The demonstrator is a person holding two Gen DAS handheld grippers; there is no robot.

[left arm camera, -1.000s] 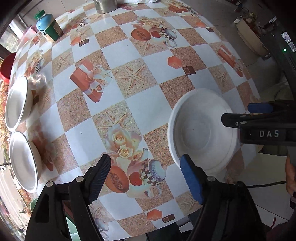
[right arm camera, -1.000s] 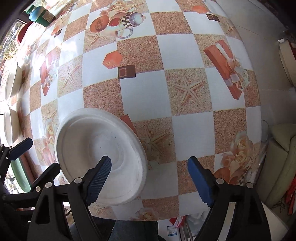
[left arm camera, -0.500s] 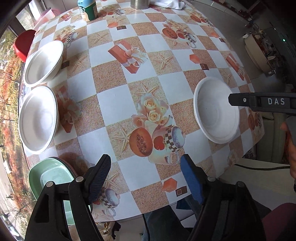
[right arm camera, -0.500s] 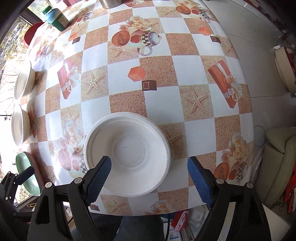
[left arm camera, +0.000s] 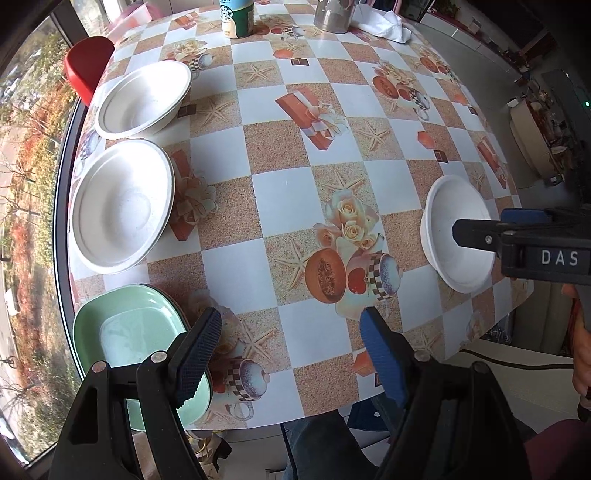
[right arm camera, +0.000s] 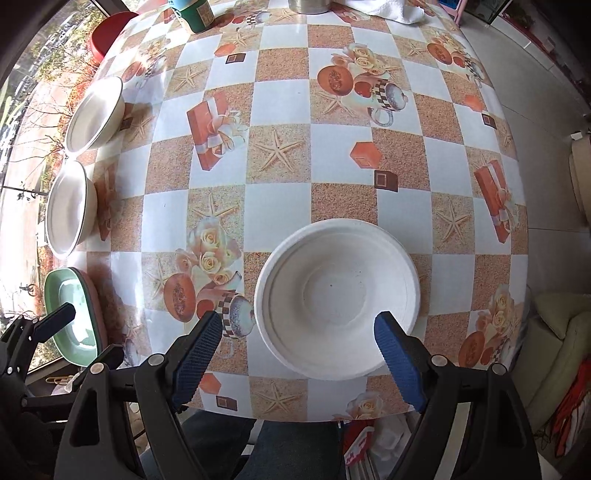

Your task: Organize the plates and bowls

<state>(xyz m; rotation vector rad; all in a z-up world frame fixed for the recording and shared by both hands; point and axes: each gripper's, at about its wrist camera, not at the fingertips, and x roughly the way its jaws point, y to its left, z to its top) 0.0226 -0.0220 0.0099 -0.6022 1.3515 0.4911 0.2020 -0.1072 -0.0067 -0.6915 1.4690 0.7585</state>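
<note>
A white paper bowl (right arm camera: 338,308) sits near the table's front edge; the same bowl (left arm camera: 456,232) shows at the right of the left wrist view. Above it hangs my right gripper (right arm camera: 301,354), open and empty, its fingers (left arm camera: 480,236) crossing the bowl in the left wrist view. Two more white bowls (left arm camera: 142,98) (left arm camera: 122,205) lie along the table's left side. A green plate (left arm camera: 125,332) tops a small stack at the front left corner. My left gripper (left arm camera: 291,354) is open and empty above the tablecloth, just right of that plate.
The table (left arm camera: 288,192) wears a checkered cloth printed with starfish and roses. A green can (left arm camera: 236,16), a metal cup (left arm camera: 334,14) and a white cloth (left arm camera: 388,26) stand at the far edge. A red stool (left arm camera: 86,68) sits beyond the left edge, by a window.
Both grippers have risen and pulled back toward the table's front edge, so more of the table shows. The white bowl stays on the table. Both grippers stay open.
</note>
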